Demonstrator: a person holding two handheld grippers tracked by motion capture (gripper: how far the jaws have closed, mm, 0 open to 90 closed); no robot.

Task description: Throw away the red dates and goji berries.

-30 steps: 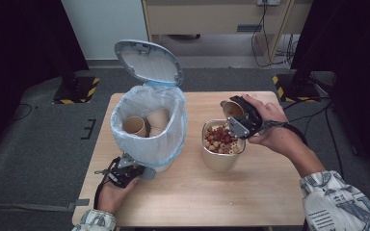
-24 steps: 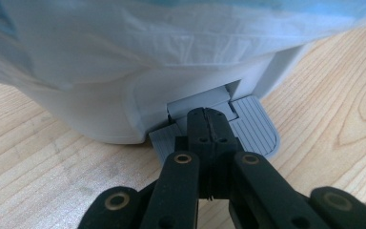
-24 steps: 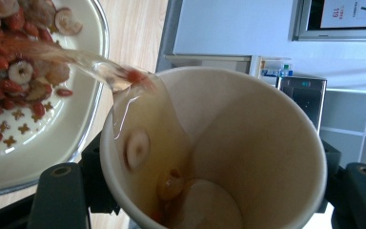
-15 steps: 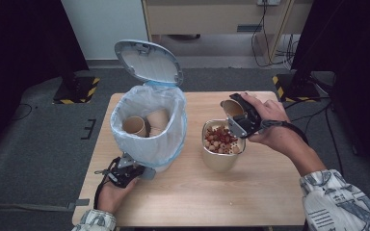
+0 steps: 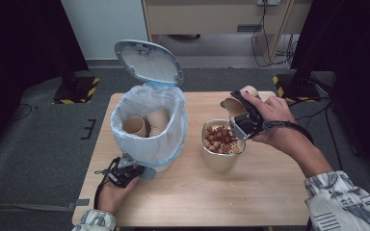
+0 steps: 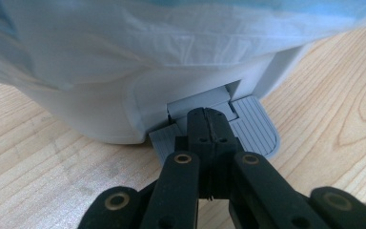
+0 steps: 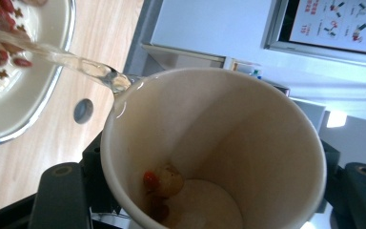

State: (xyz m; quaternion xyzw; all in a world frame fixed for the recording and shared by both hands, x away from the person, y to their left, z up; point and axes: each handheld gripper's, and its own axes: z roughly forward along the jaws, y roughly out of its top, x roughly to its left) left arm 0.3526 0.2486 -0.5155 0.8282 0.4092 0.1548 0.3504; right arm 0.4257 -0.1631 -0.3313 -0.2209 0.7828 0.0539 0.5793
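Note:
A white pedal bin (image 5: 147,144), lined with a pale blue bag, stands at the table's left with its lid (image 5: 149,62) raised. Two paper cups (image 5: 135,126) lie inside. My left gripper (image 5: 142,171) is shut, its tips (image 6: 209,117) resting on the grey pedal (image 6: 257,131) at the bin's foot. My right gripper (image 5: 241,118) is shut on a paper cup (image 5: 233,106), tilted over a cream container (image 5: 219,161) of red and tan dried bits. A thin stream of liquid (image 7: 76,64) runs from the cup's lip (image 7: 124,88) into the container (image 7: 43,98). A few bits stick inside the cup (image 7: 164,183).
The wooden table (image 5: 270,192) has bare room in front of and to the right of the container. The person's sleeves enter from the bottom. A cabinet (image 5: 212,17) and cables stand on the floor beyond the table's far edge.
My right gripper with the cup has dipped slightly toward the container. The left gripper and the bin lid have stayed as they were.

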